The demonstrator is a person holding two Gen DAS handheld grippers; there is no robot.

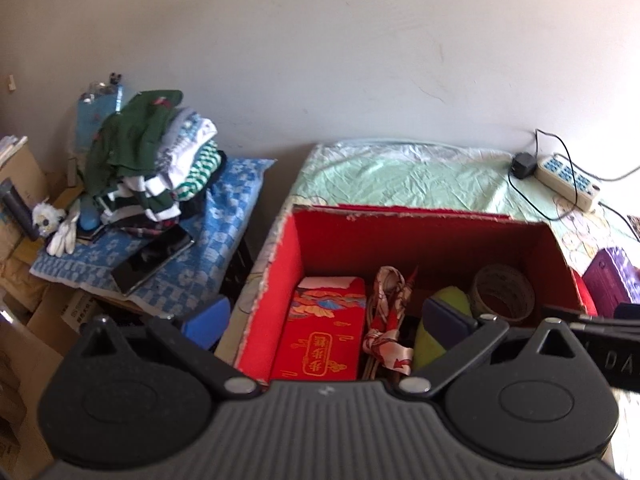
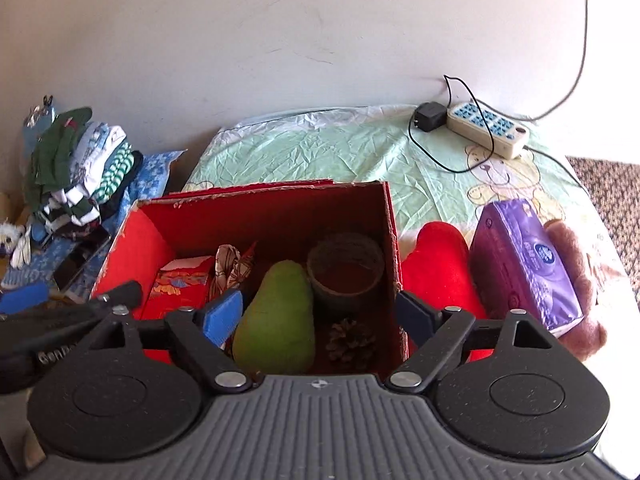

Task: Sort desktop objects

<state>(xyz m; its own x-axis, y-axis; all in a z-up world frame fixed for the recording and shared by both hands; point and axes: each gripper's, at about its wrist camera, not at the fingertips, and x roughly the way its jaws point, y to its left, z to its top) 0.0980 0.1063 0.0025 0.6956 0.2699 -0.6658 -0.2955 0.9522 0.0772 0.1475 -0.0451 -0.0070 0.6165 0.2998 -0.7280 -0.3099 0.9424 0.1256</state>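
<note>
An open red cardboard box (image 2: 260,208) stands on the table with the green sheet. In it lie a red printed packet (image 1: 320,336), a patterned ribbon (image 1: 388,312), a green pear (image 2: 276,320), a roll of brown tape (image 2: 346,272) and a pine cone (image 2: 352,340). My right gripper (image 2: 318,316) hangs open over the box's near edge. The pear lies between its fingers, and the pads do not press on it. My left gripper (image 1: 324,320) is open above the box's left half, with nothing in it.
Right of the box lie a red plush heart (image 2: 440,272), a purple tissue pack (image 2: 524,268) and a brown plush toy (image 2: 576,280). A power strip (image 2: 488,128) with cables lies at the back. Folded clothes (image 1: 152,160) are piled to the left.
</note>
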